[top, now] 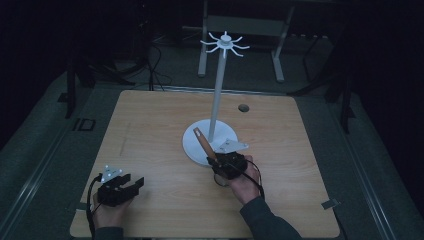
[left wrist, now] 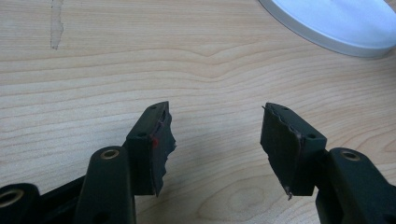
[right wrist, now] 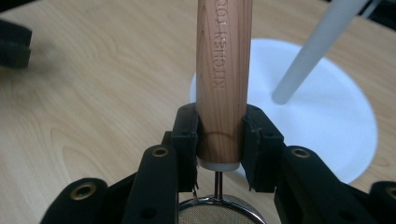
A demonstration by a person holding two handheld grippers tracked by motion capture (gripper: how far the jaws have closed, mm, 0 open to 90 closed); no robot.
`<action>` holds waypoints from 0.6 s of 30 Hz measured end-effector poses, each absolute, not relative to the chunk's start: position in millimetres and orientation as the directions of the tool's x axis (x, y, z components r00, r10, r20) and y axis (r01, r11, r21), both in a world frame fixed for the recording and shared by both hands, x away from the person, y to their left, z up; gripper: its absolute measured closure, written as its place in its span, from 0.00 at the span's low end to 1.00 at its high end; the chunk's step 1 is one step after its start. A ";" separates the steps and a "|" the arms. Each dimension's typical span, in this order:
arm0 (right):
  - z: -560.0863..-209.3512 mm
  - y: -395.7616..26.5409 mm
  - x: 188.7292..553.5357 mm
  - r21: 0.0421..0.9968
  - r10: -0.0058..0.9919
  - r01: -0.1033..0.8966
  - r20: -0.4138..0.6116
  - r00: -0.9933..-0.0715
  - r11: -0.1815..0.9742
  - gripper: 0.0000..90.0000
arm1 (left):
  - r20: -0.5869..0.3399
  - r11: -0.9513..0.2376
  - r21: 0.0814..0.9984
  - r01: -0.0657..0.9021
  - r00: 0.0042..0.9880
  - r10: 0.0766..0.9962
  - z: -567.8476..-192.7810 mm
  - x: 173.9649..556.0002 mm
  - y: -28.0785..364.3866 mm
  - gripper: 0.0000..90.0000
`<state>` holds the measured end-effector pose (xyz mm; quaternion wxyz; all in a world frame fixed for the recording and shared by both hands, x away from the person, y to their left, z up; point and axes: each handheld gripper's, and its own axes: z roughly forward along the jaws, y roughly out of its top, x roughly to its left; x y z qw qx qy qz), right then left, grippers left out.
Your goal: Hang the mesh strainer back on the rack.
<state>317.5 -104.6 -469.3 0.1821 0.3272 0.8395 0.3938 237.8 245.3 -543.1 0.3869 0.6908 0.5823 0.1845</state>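
A dim room surrounds a light wooden surface (top: 150,150) bearing a white stand (top: 216,100) with a round base, a tall pole and hooks fanning from its top. At the base's near edge, the right hand-held gripper (top: 216,159) clamps a wooden handle (top: 202,142) that slants up over the base. Well to the left of the stand, the left hand-held gripper (top: 131,183) rests low over the surface, jaws apart.

In the left gripper view, the left hand-held gripper (left wrist: 217,140) stands open over bare wood, the stand's base (left wrist: 336,28) beyond it.

In the right gripper view, the right hand-held gripper (right wrist: 219,135) grips the handle (right wrist: 223,70), stamped "KITCHEN", with a metal mesh strainer head (right wrist: 219,212) below the jaws and the stand's pole (right wrist: 317,51) behind.
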 end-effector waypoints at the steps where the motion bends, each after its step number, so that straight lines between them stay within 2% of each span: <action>1: -467.9 -105.8 317.4 0.786 0.697 0.403 -0.051 -0.715 0.470 0.77 | -0.196 -0.023 0.749 0.662 0.254 0.947 -543.1 237.8 245.3 0.48; 18: -438.2 -117.9 317.5 0.854 0.728 0.329 -0.080 -0.681 0.403 0.77 | -0.196 -0.022 0.750 0.661 0.254 0.947 -542.8 237.6 246.1 0.48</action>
